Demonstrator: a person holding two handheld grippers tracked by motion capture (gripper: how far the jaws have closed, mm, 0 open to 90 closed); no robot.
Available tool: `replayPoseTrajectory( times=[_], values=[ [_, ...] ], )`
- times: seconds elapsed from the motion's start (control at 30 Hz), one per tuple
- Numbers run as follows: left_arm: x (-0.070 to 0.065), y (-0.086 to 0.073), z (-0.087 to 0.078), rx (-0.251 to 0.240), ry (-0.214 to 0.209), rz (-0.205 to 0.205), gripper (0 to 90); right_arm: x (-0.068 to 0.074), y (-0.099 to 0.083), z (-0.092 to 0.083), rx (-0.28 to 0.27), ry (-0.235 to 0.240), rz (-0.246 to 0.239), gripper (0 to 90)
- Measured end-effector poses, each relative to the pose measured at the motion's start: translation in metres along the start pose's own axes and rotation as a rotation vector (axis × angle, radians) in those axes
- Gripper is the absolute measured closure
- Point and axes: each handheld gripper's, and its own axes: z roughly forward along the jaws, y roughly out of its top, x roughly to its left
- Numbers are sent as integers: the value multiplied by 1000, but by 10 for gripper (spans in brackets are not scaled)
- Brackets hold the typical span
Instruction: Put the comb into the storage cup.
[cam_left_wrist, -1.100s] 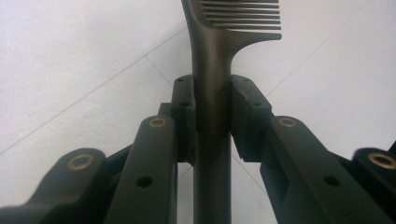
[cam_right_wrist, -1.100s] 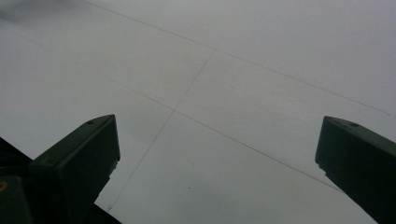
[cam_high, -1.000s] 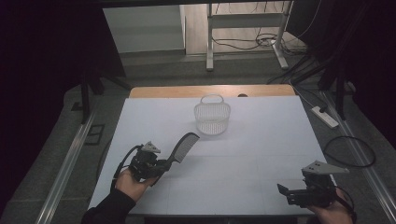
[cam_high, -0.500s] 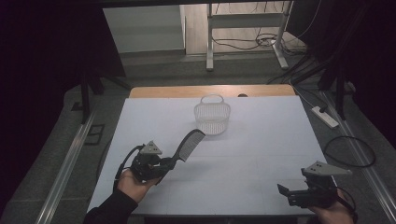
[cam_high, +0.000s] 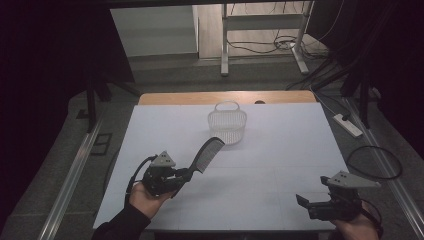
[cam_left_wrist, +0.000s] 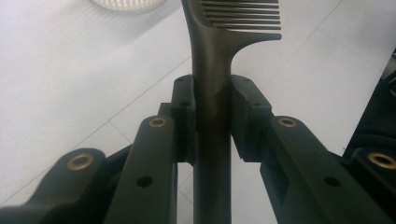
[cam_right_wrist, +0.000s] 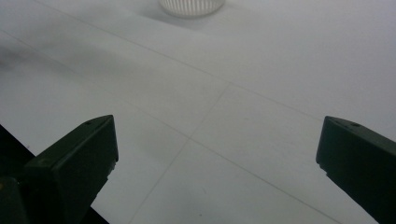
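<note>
A dark comb (cam_high: 207, 153) is held by its handle in my left gripper (cam_high: 186, 173), which sits at the table's front left. The comb points up and away toward a white ribbed basket (cam_high: 227, 124) in the middle of the far half of the table. In the left gripper view both pads clamp the comb (cam_left_wrist: 212, 70) handle, with the teeth at the top and the basket (cam_left_wrist: 126, 4) rim beyond. My right gripper (cam_high: 305, 201) rests near the front right edge, jaws wide apart. In the right gripper view the right gripper (cam_right_wrist: 215, 154) has bare table between its jaws and the basket (cam_right_wrist: 191, 6) far off.
The white table (cam_high: 280, 150) has a wooden strip along its far edge. Beyond it are a grey floor, metal stand legs and cables. A power strip (cam_high: 348, 125) and a looped cable (cam_high: 372, 162) lie off the right side.
The left gripper has lifted the comb slightly and carried it a little toward the basket. The right gripper has stayed where it was.
</note>
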Motion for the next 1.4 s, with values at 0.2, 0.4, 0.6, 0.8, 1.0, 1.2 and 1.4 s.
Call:
replayPoseTrajectory(
  times=[0.2,0.4,0.6,0.8,1.0,1.2,1.4],
  values=[
    [-1,1,0,-14,-5,-2,723,-1,6,2,-16,31,1,0],
    [-2,2,-1,-29,-15,-12,723,0,12,2,-60,80,10,0],
    [-3,3,1,-39,-17,-8,723,4,19,7,-43,89,-28,0],
    [-6,6,2,-48,-20,3,723,5,30,9,-66,134,-12,0],
    [-9,10,5,-56,-28,14,723,8,42,15,-67,182,17,0],
    [-11,13,7,-63,-38,20,723,14,50,24,-62,226,34,0],
    [-13,16,9,-70,-47,29,723,17,57,30,-65,258,49,0]
  ],
)
